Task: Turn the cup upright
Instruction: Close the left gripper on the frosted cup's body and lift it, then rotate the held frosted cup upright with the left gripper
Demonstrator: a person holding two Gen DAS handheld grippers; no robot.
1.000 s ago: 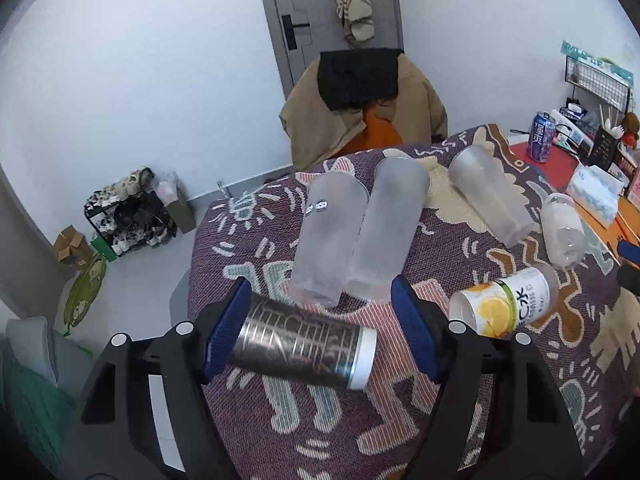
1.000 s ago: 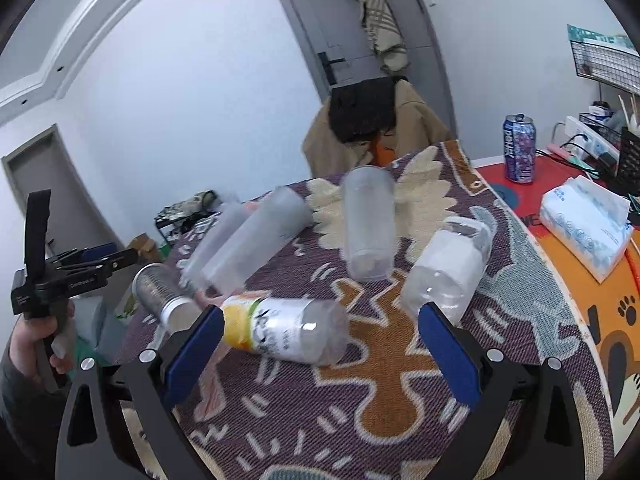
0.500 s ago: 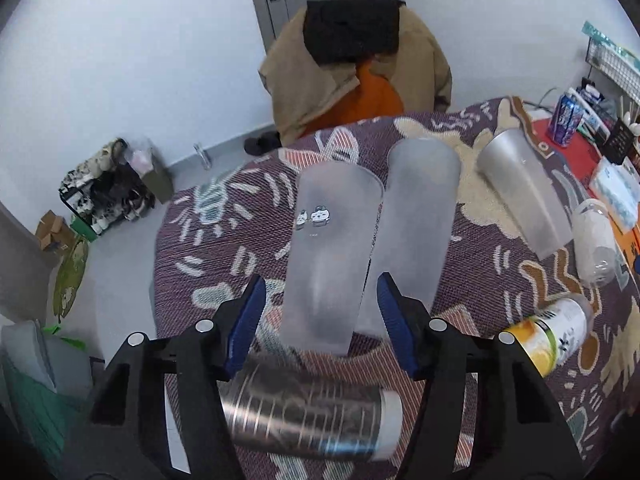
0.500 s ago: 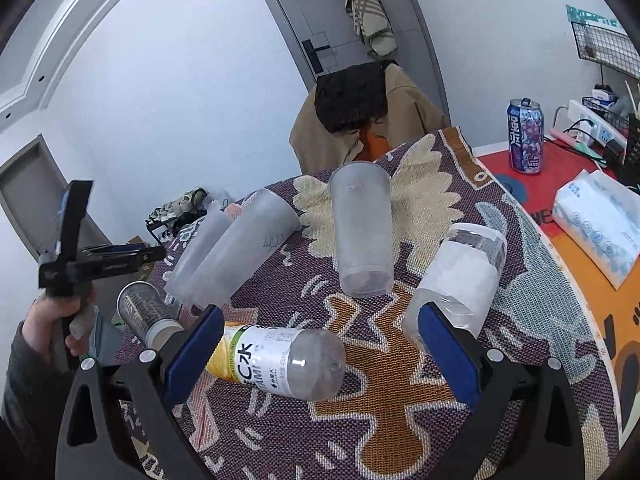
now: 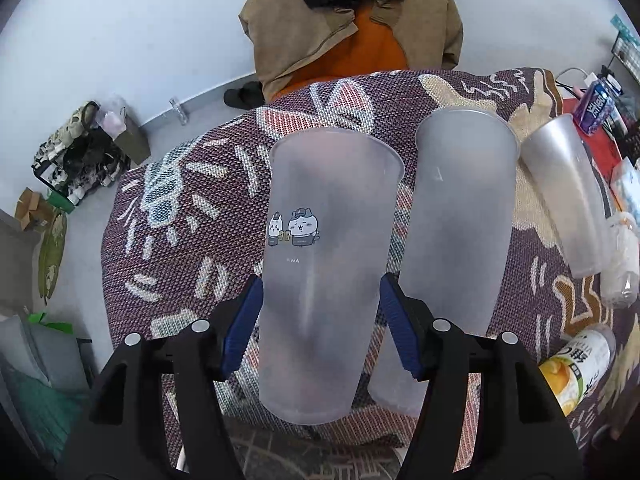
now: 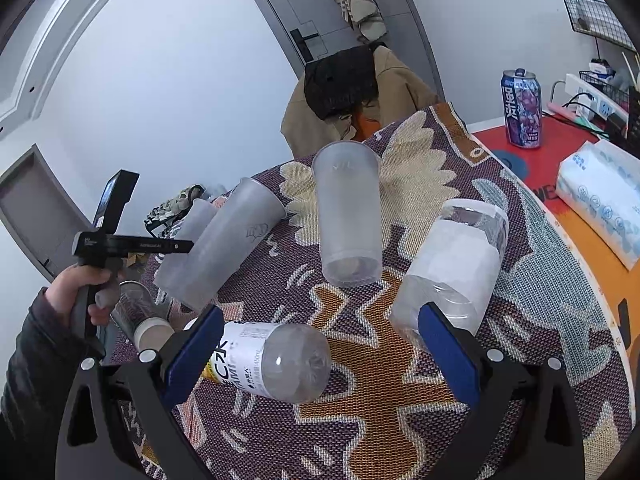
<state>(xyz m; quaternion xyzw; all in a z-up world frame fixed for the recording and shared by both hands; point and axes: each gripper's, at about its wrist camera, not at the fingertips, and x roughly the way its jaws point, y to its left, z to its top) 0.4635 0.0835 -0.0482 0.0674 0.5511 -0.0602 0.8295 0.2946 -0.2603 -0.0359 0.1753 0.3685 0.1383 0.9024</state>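
A: Biggest first?

B: Round table [image 5: 180, 240] under a woven patterned cloth. On it, three frosted cups lying on their sides, plus bottles.

A: Which cup for the flip?

B: Going by the gripper's place, the printed cup [image 5: 324, 184]. Down on its side toward the table's left edge, rim to the far edge, base to the near edge. Just beside it on the right, touching or nearly so, a second frosted cup [image 5: 460, 220]. Farther right, near the right edge, a third cup [image 5: 560, 200].

A: Smaller things?

B: Seen from the right wrist: a clear jar [image 6: 452, 264] tipped over toward the right edge and a yellow-label bottle [image 6: 272, 364] on its side near the near edge.

A: Left gripper?

B: Left gripper [image 5: 320, 320] astride the printed cup's lower half, narrowed to about the cup's width. Blue pads [image 5: 244, 320] right at both walls. No dent in the plastic; firmly clamped or only touching, impossible to tell.

A: Right gripper?

B: Right gripper [image 6: 320, 344] spread wide, holding nothing, above the yellow-label bottle.

A: Step in hand?

B: Probably the grasp itself, with the lift and flip not yet begun.

A: Next move?

B: Likely: press just enough to hold thin plastic without crushing. Then lift clear of the neighbouring cup, swing the base down and the rim up, and set down on open cloth away from the left edge.
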